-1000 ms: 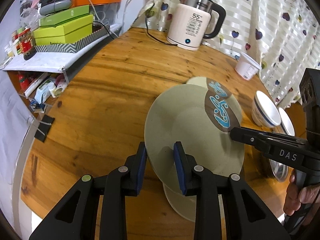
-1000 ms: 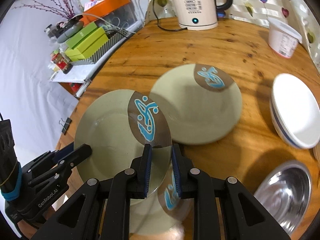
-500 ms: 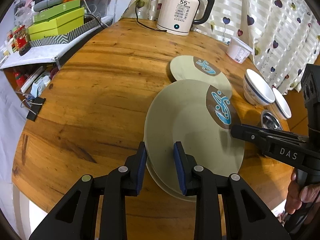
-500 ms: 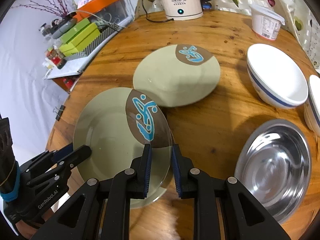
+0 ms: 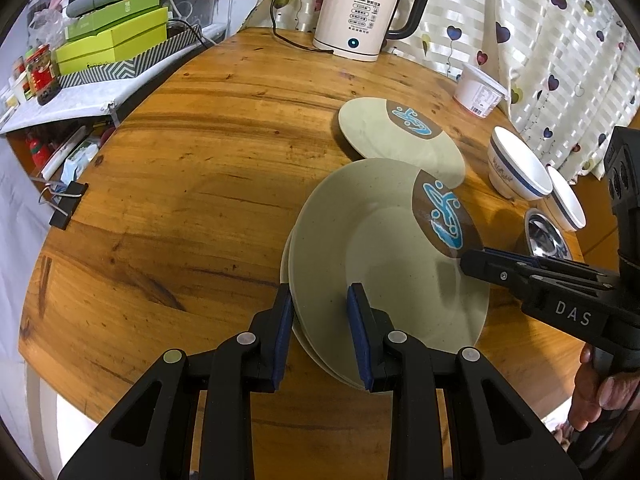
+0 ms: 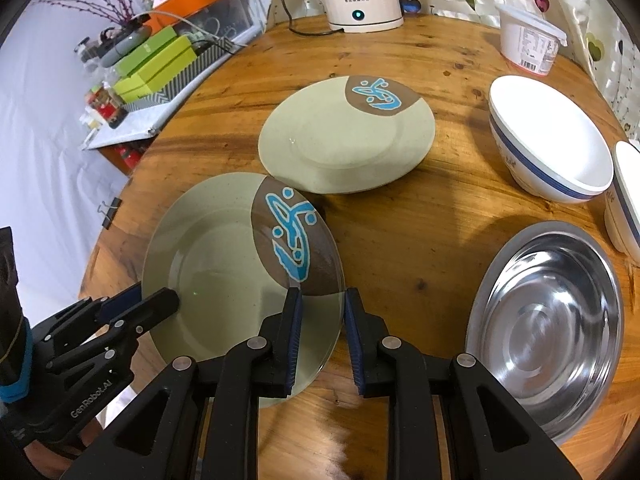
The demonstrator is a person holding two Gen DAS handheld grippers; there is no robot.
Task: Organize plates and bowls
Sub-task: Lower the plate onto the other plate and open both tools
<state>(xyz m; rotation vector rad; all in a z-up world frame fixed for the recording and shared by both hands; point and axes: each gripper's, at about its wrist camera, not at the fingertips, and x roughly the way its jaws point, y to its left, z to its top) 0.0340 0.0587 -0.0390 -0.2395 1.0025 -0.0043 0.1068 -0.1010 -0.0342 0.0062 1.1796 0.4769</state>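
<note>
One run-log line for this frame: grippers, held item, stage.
left gripper: shut on held plate | right gripper: shut on held plate | stage: over second plate, just above it or touching | third plate: on table

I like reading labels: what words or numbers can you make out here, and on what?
"55 °C": on the kettle; the small lines under it are too small to read.
"DAS": on the right tongs.
"GenRobot.AI": on the left tongs.
Tub label and bowl lettering: too small to read.
</note>
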